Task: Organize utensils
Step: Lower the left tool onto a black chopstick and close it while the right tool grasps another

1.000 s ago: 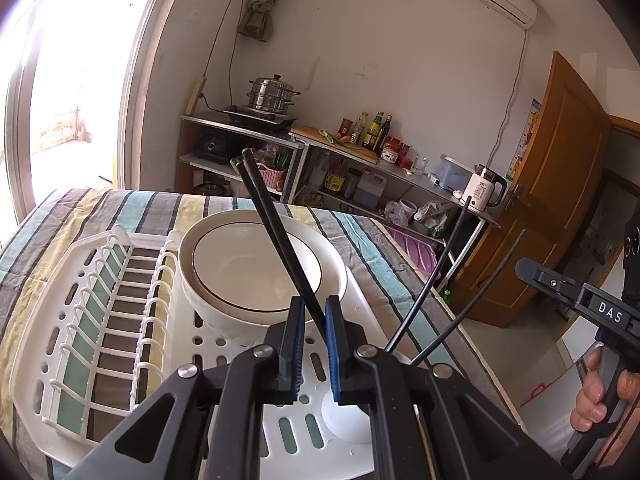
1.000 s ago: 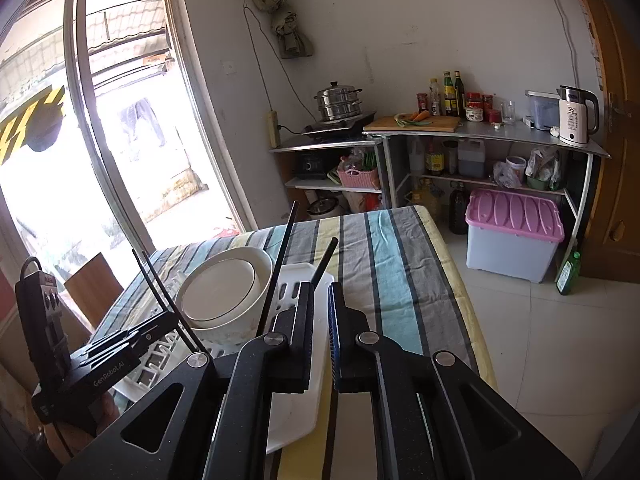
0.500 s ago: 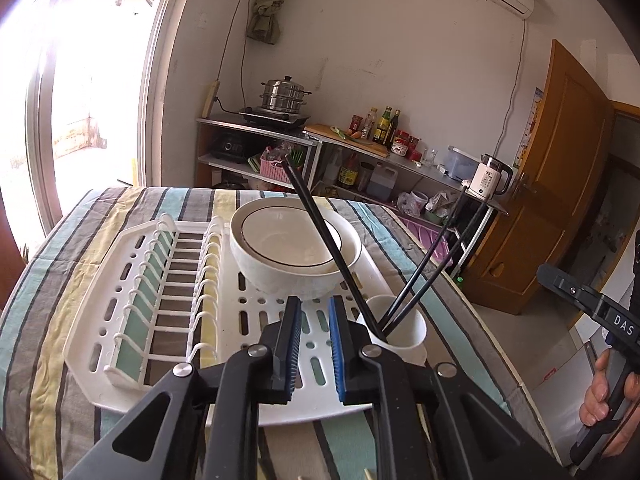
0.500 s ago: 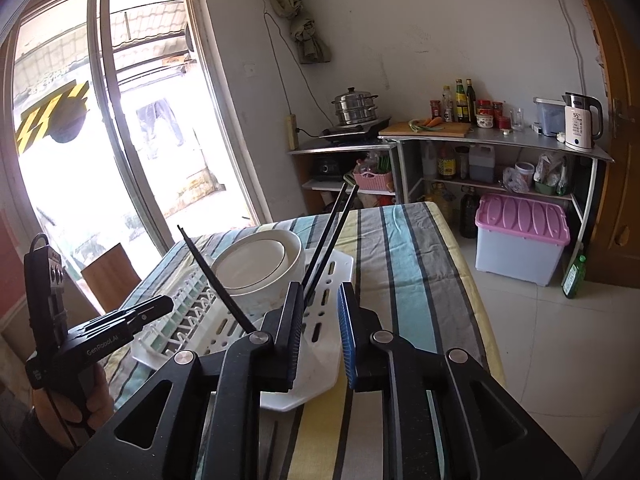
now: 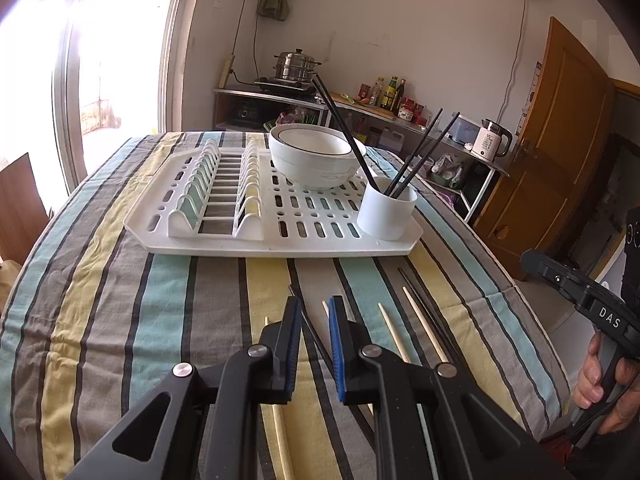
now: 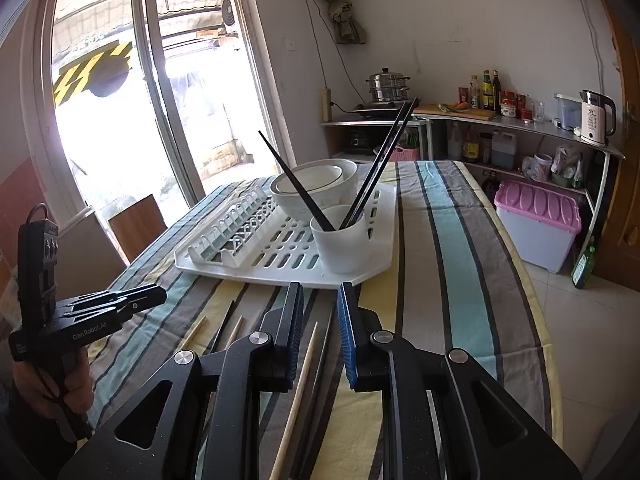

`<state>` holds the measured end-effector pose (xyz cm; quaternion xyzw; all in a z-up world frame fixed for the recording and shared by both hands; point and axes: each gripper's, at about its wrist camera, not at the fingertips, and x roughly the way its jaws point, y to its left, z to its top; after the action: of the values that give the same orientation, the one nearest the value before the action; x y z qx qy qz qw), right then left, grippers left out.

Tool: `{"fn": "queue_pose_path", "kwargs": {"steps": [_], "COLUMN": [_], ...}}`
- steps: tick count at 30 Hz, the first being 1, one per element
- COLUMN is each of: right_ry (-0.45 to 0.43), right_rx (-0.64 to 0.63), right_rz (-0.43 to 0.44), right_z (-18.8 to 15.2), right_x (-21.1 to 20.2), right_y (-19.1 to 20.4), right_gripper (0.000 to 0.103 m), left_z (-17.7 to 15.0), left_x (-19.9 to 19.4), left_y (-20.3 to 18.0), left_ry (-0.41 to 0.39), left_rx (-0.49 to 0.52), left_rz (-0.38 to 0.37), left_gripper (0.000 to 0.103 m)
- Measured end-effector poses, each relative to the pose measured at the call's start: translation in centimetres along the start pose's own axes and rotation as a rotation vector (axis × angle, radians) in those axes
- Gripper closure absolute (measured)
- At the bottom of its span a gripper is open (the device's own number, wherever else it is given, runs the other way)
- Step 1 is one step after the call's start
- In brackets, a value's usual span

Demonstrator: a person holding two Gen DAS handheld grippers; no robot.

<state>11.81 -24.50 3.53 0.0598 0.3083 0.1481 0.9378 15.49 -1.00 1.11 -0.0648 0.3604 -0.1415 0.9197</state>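
A white cup [image 5: 386, 210] stands at the near right corner of a white dish rack [image 5: 224, 236] and holds three black chopsticks [image 5: 420, 148]. It also shows in the right wrist view [image 6: 344, 240]. Several loose chopsticks, wooden [image 5: 424, 328] and black [image 5: 310, 330], lie on the striped cloth in front of the rack. My left gripper [image 5: 315, 312] is open and empty, low over a black chopstick. My right gripper [image 6: 318, 300] is open and empty above a wooden chopstick [image 6: 300, 380].
A white bowl [image 5: 314, 156] sits at the back of the rack. The table's right edge [image 6: 536, 312] drops to the floor, with a pink-lidded box [image 6: 538, 220] and shelves beyond. The other gripper shows at the edge of each view.
Both grippers have let go of black chopsticks, which now stand in the cup. Both have pulled back and down toward the loose chopsticks, and their jaws have opened.
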Motion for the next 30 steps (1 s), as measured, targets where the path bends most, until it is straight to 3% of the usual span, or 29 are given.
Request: {"fn": "queue_pose_path", "kwargs": {"steps": [9,13,23,30], "right_ry": [0.072,0.121,0.260,0.309], "right_rx": [-0.004,-0.019,-0.039,-0.063], "right_rz": [-0.012,-0.019,-0.056,-0.071], "right_z": [-1.7,-1.9,-2.3,-2.5], "right_x": [1.7,3.4,8.9,10.9], "right_y": [0.3,0.4,-0.5,-0.5], "right_gripper": [0.085,0.085,0.085,0.086], "left_z": [-1.4,-1.3,-0.1,0.6], "left_x": [2.1,3.6,8.6,9.6], "left_y": [-0.2,0.0,0.9,0.6], "left_ry": [0.096,0.147,0.266,0.258], "left_rx": [-0.019,-0.047,-0.091,-0.072], "left_rz": [-0.001,-0.006,0.062,0.099], "left_gripper": [0.089,0.084,0.084,0.084]}}
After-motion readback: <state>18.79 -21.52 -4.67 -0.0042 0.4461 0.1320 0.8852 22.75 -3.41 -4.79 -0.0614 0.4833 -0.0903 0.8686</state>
